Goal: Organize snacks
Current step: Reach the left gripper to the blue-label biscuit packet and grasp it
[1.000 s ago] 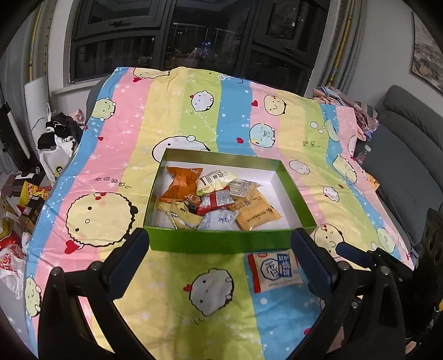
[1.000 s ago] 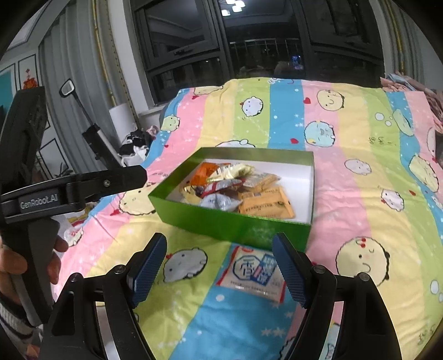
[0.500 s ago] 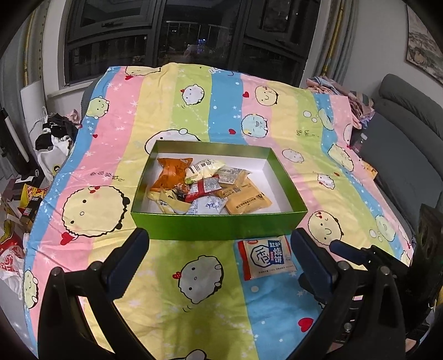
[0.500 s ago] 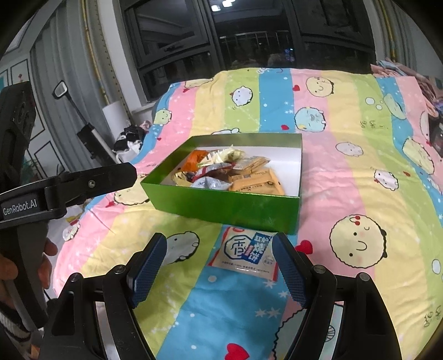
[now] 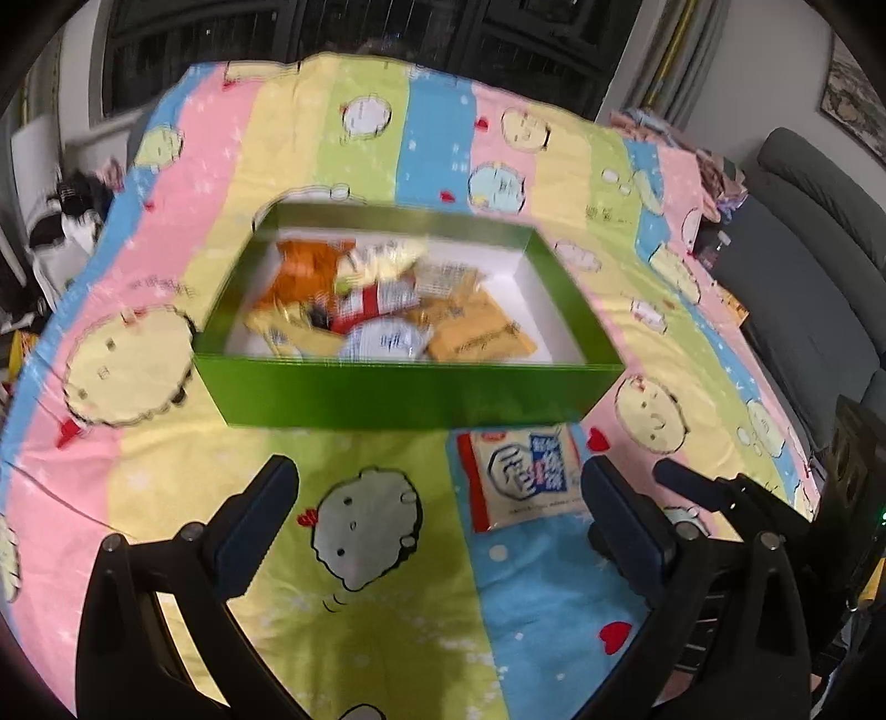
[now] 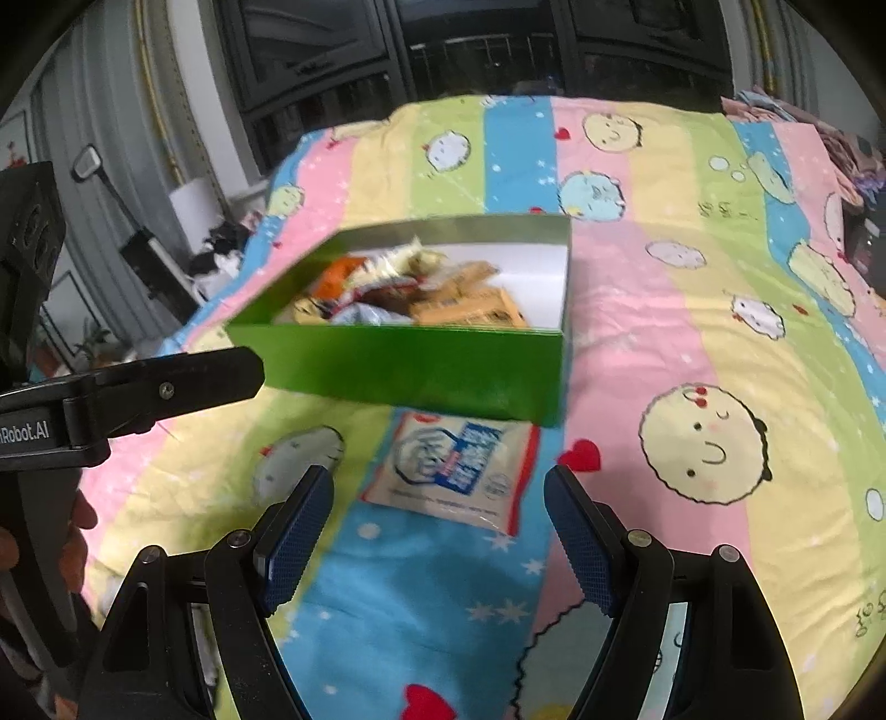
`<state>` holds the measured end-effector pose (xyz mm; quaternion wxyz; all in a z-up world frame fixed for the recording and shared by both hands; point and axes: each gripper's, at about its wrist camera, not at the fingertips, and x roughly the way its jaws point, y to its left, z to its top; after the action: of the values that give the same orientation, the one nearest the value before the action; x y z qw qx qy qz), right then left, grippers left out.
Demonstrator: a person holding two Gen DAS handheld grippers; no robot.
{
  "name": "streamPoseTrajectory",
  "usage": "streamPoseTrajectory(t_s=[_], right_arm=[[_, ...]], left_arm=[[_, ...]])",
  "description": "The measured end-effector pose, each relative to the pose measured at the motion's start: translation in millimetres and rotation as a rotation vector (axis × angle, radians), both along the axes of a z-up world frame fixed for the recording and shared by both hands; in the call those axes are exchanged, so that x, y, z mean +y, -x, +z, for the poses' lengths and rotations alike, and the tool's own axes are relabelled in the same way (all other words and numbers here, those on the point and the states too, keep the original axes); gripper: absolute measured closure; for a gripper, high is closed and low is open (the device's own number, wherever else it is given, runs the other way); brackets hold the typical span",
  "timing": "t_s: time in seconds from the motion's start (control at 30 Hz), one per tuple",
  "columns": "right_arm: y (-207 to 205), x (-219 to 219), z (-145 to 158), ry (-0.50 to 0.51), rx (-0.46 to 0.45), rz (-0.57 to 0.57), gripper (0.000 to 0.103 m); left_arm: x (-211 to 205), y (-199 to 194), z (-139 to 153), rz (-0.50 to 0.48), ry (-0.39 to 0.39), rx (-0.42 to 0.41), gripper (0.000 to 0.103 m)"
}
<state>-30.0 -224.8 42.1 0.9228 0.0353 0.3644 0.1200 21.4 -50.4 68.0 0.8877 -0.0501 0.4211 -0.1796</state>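
Note:
A green box (image 5: 410, 396) (image 6: 421, 365) with a white inside sits on the striped bedspread and holds several snack packets (image 5: 382, 310) (image 6: 410, 293). One white and blue snack packet (image 5: 523, 476) (image 6: 457, 465) lies flat on the cloth just in front of the box. My left gripper (image 5: 437, 520) is open and empty, low over the cloth, with the packet near its right finger. My right gripper (image 6: 440, 531) is open and empty, with the packet lying just ahead between its fingers. The left gripper's arm (image 6: 138, 396) shows at the left of the right wrist view.
The colourful bedspread (image 5: 354, 144) (image 6: 720, 310) covers the whole surface. A grey sofa (image 5: 803, 266) stands to the right. Clutter and bags (image 5: 61, 221) lie on the floor at the left. Dark windows (image 6: 443, 50) are behind.
Both grippers have come lower and closer to the cloth and the loose packet. The box and packet look larger. Both stay open.

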Motion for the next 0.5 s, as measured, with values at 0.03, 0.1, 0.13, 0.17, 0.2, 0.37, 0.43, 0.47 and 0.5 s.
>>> streamPoseTrajectory(t_s=[0.03,0.1,0.13,0.17,0.2,0.37,0.43,0.47,0.5], right_arm=[[-2,-1,-6,0.005,0.013,-0.002,0.024],[-5,-3,-14,0.006,0.034,-0.004,0.024],[-8,-4,-19,0.006,0.047,-0.007,0.024],[-11,-5,-23,0.007,0.06,-0.012,0.024],[-13,-7,-26,0.006,0.067,-0.016,0.024],[-22,-9,-35,-0.012,0.081,-0.015,0.024],[-25,-8,-38,-0.006,0.085,-0.012,0.024],[-26,-7,-39,-0.002,0.085,-0.007,0.024],[-28,-7,-39,-0.002,0.085,-0.002,0.024]], left_arm=[[-1,-2,-7,-0.005,0.006,0.021,0.001],[-4,-6,-20,-0.019,0.025,0.062,0.001],[-6,-8,-24,-0.024,0.03,0.078,0.001],[-9,-11,-31,-0.036,0.038,0.101,0.001],[-11,-12,-34,-0.045,0.043,0.111,0.001],[-25,-21,-43,-0.094,0.072,0.134,0.001],[-31,-25,-47,-0.115,0.094,0.146,0.001],[-34,-28,-48,-0.121,0.093,0.151,0.001],[-38,-30,-50,-0.127,0.087,0.157,0.001]])
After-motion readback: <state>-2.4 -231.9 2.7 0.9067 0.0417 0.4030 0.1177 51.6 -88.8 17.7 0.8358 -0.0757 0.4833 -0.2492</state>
